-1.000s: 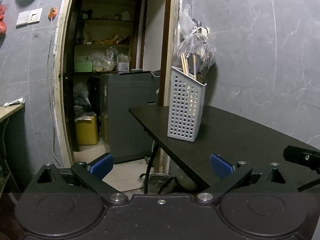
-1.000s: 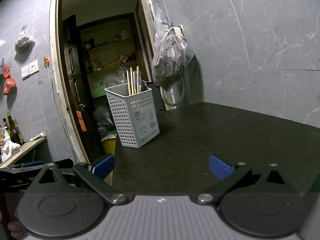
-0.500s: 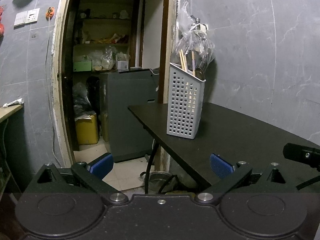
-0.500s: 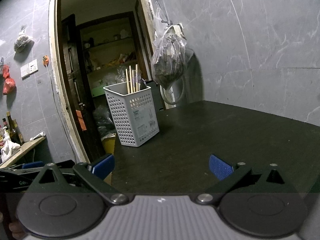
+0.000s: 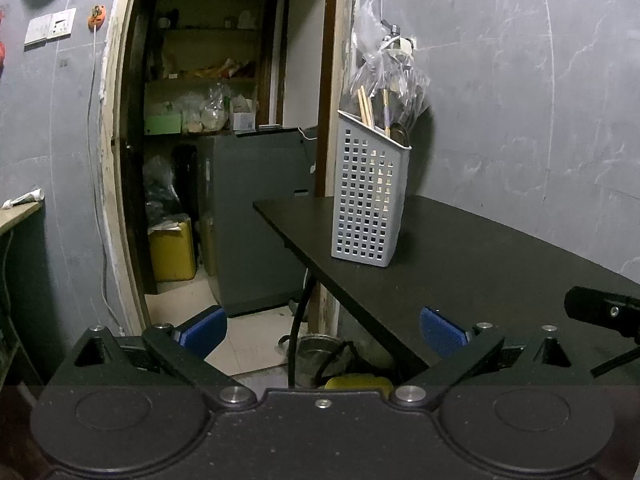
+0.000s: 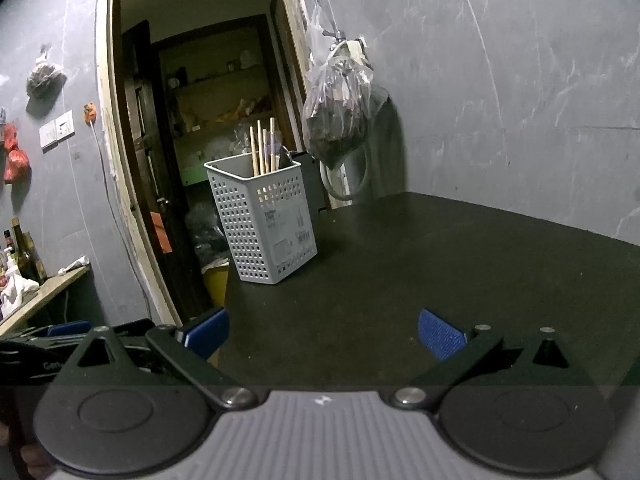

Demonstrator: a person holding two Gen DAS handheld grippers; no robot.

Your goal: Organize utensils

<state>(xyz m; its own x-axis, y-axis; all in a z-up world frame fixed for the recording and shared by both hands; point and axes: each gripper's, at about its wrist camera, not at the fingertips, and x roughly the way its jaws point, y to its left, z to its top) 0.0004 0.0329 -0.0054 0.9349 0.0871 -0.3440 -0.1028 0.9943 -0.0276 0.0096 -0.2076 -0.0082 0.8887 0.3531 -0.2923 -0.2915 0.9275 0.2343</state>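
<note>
**Near the surface's far left corner, a filled holder; both claws empty**

Near the far left corner of the dark surface (image 6: 440,272) stands the white perforated utensil basket (image 6: 262,218), upright, with chopsticks (image 6: 262,146) poking above its rim. The left claw (image 5: 322,326) and right claw (image 6: 322,328) both gape wide, gripping nothing, well apart from the basket.

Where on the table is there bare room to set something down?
Nearly all of the black table is bare: the wide stretch between the white basket and the tiled wall, and the near part ahead of the right gripper. Only the basket's corner by the doorway is taken.
</note>
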